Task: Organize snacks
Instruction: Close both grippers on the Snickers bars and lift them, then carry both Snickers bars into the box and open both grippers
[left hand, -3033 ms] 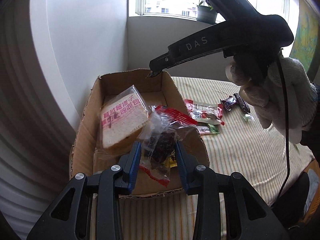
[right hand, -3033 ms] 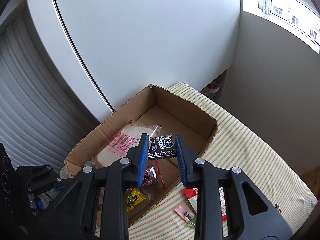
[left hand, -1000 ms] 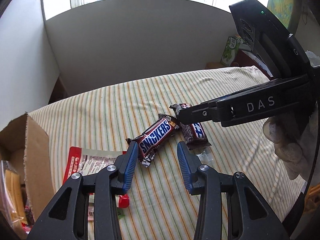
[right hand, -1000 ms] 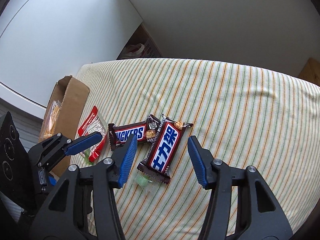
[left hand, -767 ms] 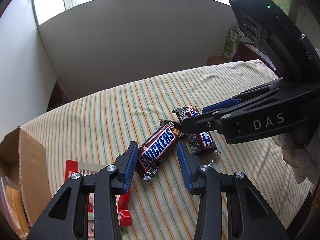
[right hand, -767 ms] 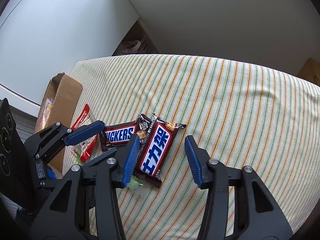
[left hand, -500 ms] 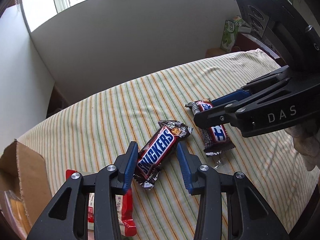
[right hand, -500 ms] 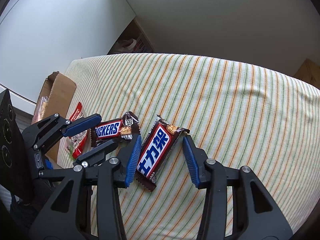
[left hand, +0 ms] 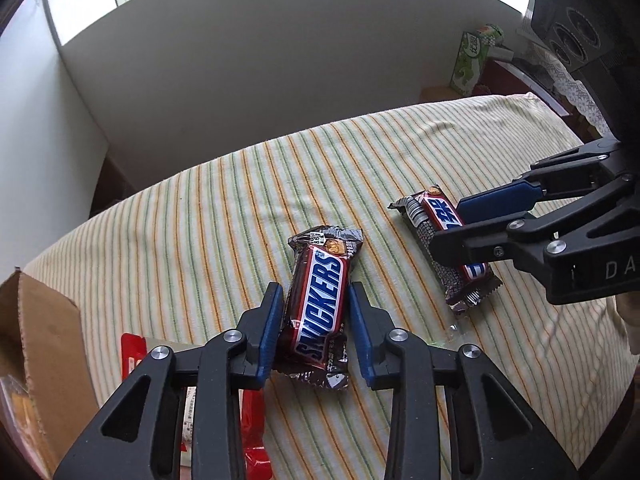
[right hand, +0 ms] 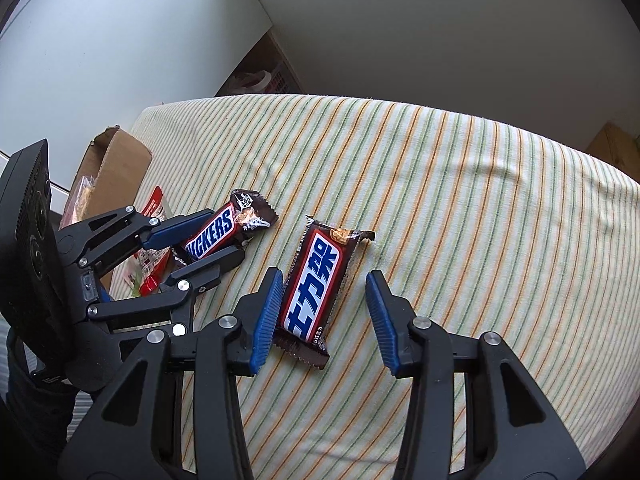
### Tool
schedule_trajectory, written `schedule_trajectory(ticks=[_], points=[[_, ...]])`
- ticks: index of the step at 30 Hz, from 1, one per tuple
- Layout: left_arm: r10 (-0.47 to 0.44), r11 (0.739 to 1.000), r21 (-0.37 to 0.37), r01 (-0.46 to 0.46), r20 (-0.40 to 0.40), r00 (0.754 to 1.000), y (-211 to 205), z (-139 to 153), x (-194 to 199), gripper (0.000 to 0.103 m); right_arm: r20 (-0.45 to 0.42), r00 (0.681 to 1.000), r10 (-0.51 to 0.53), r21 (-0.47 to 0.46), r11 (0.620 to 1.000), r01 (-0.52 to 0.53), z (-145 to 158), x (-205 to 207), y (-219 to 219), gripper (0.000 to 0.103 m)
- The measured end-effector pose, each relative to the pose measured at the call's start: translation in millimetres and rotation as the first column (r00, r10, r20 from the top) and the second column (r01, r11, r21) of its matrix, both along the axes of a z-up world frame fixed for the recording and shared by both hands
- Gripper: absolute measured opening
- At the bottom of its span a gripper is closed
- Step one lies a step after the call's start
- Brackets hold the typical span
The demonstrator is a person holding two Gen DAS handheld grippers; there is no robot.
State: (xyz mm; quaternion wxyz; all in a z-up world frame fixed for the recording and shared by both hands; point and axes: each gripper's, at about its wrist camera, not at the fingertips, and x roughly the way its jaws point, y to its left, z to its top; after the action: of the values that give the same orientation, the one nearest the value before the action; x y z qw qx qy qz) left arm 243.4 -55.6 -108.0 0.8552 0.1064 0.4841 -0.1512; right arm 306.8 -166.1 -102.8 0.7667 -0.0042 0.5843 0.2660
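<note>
A Snickers bar [left hand: 322, 300] lies on the striped cloth between the blue pads of my left gripper [left hand: 316, 312]; the jaws stand close on both sides of it but a thin gap shows. It also shows in the right wrist view [right hand: 218, 232] with the left gripper [right hand: 208, 236] around it. A second Snickers bar with Chinese lettering [right hand: 316, 286] lies between the open jaws of my right gripper [right hand: 324, 300], near the left pad. In the left wrist view that bar [left hand: 444, 240] sits under my right gripper [left hand: 468, 228].
A cardboard box [left hand: 44, 344] with bagged snacks stands at the left; it also shows in the right wrist view [right hand: 116, 168]. A red-and-white snack packet [left hand: 188, 400] lies beside it on the striped cloth [left hand: 200, 220]. A green carton [left hand: 474, 58] stands far back right.
Both grippers left the box and came down over the two Snickers bars. In the last second each has lowered and advanced so a bar lies between its jaws; the left jaws have narrowed.
</note>
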Motion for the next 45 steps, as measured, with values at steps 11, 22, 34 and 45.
schedule_trajectory(ticks=[11,22,34,45], points=[[0.043,0.997,-0.064,-0.043,-0.003,0.999,9,9,-15,0.027,0.007,1.000,0.011,-0.014,1.000,-0.011,-1,-12,15,0.033],[0.062,0.991,-0.124,-0.055,0.055,0.997,19,44,-45,0.027,0.057,0.998,0.008,0.002,1.000,-0.008,28,-36,17,0.033],[0.123,0.984,-0.145,-0.103,0.133,0.984,72,80,-92,0.027,0.124,0.990,0.075,0.028,0.997,-0.079,74,-66,58,0.033],[0.224,0.969,-0.139,-0.203,0.157,0.962,154,94,-142,0.027,0.152,0.974,0.169,0.046,0.983,-0.178,94,-81,132,0.033]])
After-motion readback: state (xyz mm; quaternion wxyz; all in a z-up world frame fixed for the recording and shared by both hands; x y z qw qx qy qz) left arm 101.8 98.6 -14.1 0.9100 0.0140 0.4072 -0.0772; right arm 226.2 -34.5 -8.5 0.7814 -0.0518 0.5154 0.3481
